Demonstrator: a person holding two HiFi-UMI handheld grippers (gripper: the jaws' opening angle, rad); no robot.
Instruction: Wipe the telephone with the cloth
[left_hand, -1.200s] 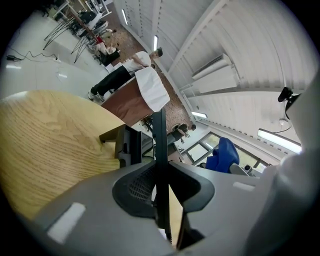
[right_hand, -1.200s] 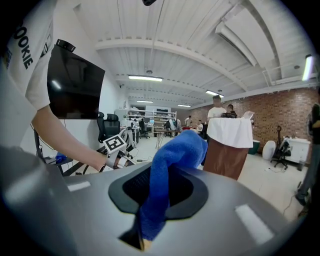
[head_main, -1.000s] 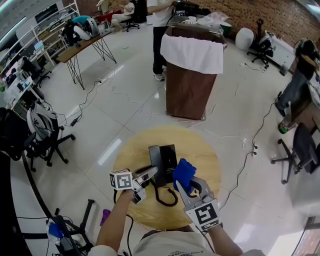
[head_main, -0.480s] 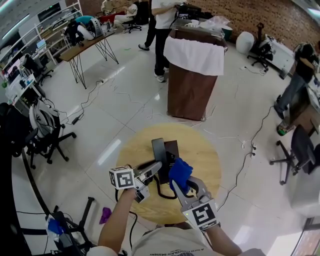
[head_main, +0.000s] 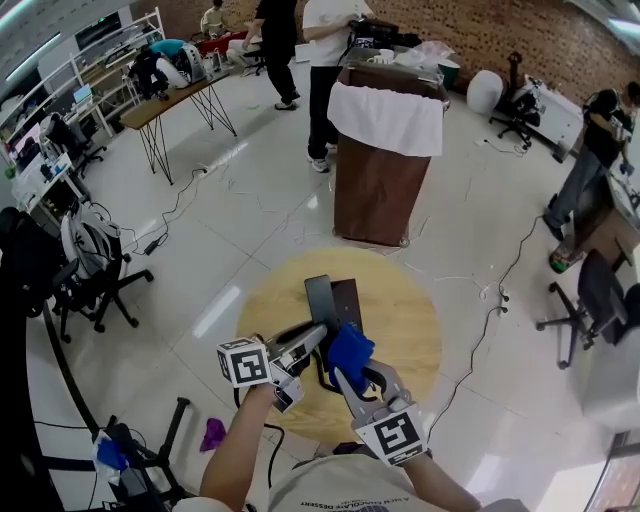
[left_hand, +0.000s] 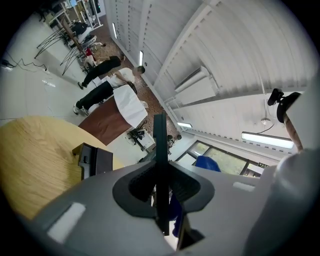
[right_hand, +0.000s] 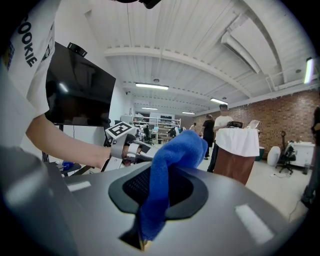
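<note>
**Holding the handset up while the cloth came in**

The telephone's handset (head_main: 319, 300) was raised off its base (head_main: 348, 300), which sat near the middle of the round counter (head_main: 405, 325). The left gripper (head_main: 316, 340) was clamped on the handset's lower end; its own view showed the jaws pressed against a thin dark edge (left_hand: 160, 165) standing upright between them. At 3 o'clock from that grip, just beside it, the blue cloth (head_main: 350, 350) bulged out of the right gripper (head_main: 350, 373), whose jaws were closed on its folds (right_hand: 167, 170). The cloth looked close to the handset, though touch could not be confirmed. A dark cord (head_main: 321, 379) looped at 6 o'clock from the base, between the two grippers.

The likely trouble was the narrow grip: sideways rubbing could twist the handset out of the left jaws. Lifting it further could tighten the cord and drag the base across the counter. Only a pinch of cloth was held, so a hard stroke might pull it free.
</note>
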